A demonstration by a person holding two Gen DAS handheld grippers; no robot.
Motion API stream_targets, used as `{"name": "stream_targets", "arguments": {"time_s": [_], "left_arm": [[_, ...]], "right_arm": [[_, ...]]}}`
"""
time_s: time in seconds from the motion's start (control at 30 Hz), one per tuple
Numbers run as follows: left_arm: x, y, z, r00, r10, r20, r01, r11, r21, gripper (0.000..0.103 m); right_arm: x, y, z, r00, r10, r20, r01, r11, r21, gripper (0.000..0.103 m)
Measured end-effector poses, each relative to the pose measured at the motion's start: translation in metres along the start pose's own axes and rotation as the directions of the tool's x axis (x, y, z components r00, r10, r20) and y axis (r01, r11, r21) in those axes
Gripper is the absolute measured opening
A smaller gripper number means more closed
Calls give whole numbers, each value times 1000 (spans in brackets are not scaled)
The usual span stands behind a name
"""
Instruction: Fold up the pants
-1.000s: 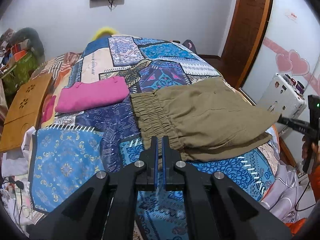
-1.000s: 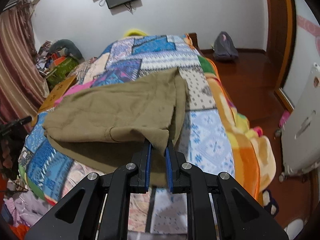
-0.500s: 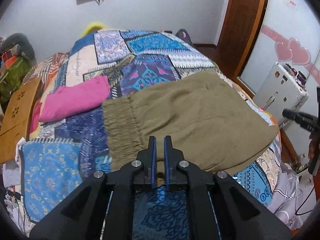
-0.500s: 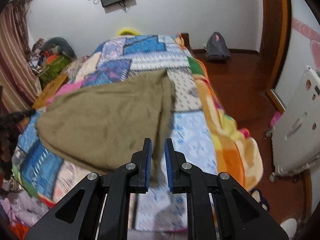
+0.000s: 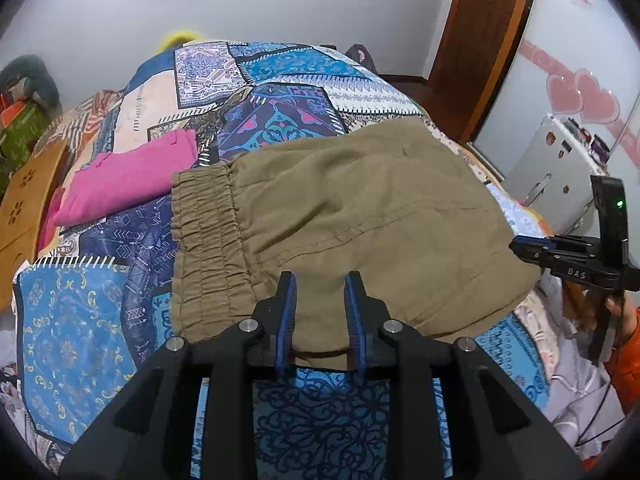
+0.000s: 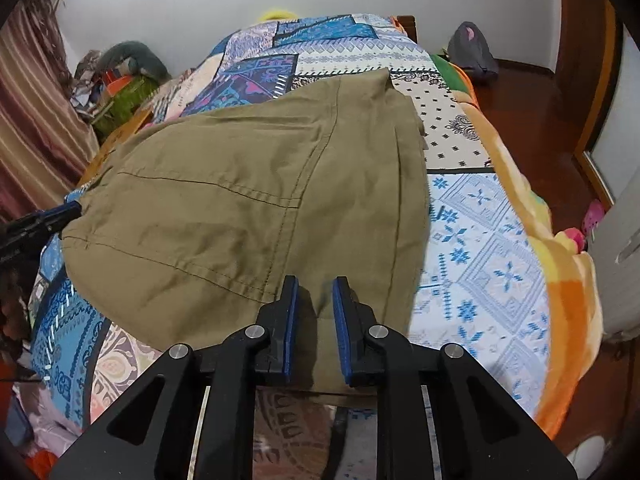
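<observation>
Olive-green pants (image 5: 352, 216) lie folded flat on the patchwork bedspread (image 5: 280, 92), with the elastic waistband (image 5: 208, 248) at the left. They also show in the right wrist view (image 6: 256, 200). My left gripper (image 5: 320, 284) is open and empty, its fingers just over the near edge of the pants. My right gripper (image 6: 314, 286) is open and empty over the near edge at the other end. The right gripper also shows at the right of the left wrist view (image 5: 520, 246).
A folded pink garment (image 5: 124, 180) lies left of the waistband. A wooden tray (image 5: 24, 200) sits at the bed's left edge. A white appliance (image 5: 556, 168), a door (image 5: 488, 40) and a grey bag (image 6: 472, 56) on the floor are to the right.
Both grippers have let go of the pants and opened. The pants, held folded a second ago, now lie flat on the bed.
</observation>
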State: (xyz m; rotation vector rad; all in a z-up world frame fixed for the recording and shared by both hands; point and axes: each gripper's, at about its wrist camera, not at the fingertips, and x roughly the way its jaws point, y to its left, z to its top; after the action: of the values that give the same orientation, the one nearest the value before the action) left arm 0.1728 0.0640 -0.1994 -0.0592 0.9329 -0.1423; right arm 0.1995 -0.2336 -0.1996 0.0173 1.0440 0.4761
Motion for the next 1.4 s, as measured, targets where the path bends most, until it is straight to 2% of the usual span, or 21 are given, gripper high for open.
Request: {"name": "stream_targets", "arguments": {"time_s": [0.07, 0.2, 0.27, 0.43, 0.63, 0.73, 0.87, 1.07, 1.13, 1.17, 1.2, 1.4], "left_arm": [[-7, 8, 8, 1000, 15, 16, -14, 1000, -17, 28], [-16, 34, 28, 994, 84, 72, -81, 996, -48, 50], [-13, 51, 40, 989, 123, 82, -117, 990, -77, 50], [8, 88, 65, 987, 151, 53, -142, 979, -145, 50], [56, 110, 84, 989, 146, -25, -148, 977, -153, 52], [77, 115, 85, 989, 127, -70, -136, 979, -151, 59], [96, 119, 89, 993, 64, -98, -79, 983, -168, 72], [119, 116, 88, 988, 6, -154, -33, 984, -174, 72], [120, 116, 88, 989, -12, -148, -16, 982, -189, 69], [121, 117, 87, 989, -37, -145, 6, 978, -208, 62], [121, 118, 87, 989, -44, -144, 12, 976, -219, 61], [118, 110, 87, 992, 4, -125, -26, 985, -172, 58]], "right_arm": [[-6, -1, 6, 1000, -20, 8, 20, 1000, -24, 16], [-16, -5, 25, 997, -55, 54, 58, 997, -46, 17], [-19, -11, 37, 995, -59, 83, 62, 997, -35, 22], [-13, -21, 71, 988, -82, 127, 86, 996, -24, 24], [8, -34, 116, 980, -122, 155, 129, 991, -36, 31], [28, -41, 136, 981, -126, 150, 134, 990, -43, 36], [60, -51, 160, 986, -112, 119, 118, 992, -43, 37], [104, -58, 182, 994, -89, 61, 93, 994, -63, 37], [115, -59, 186, 996, -82, 42, 85, 994, -68, 37], [121, -60, 187, 996, -82, 26, 84, 994, -67, 39], [126, -62, 188, 997, -77, 13, 78, 995, -68, 39], [136, -70, 191, 1000, -17, -2, 17, 1000, -23, 39]]}}
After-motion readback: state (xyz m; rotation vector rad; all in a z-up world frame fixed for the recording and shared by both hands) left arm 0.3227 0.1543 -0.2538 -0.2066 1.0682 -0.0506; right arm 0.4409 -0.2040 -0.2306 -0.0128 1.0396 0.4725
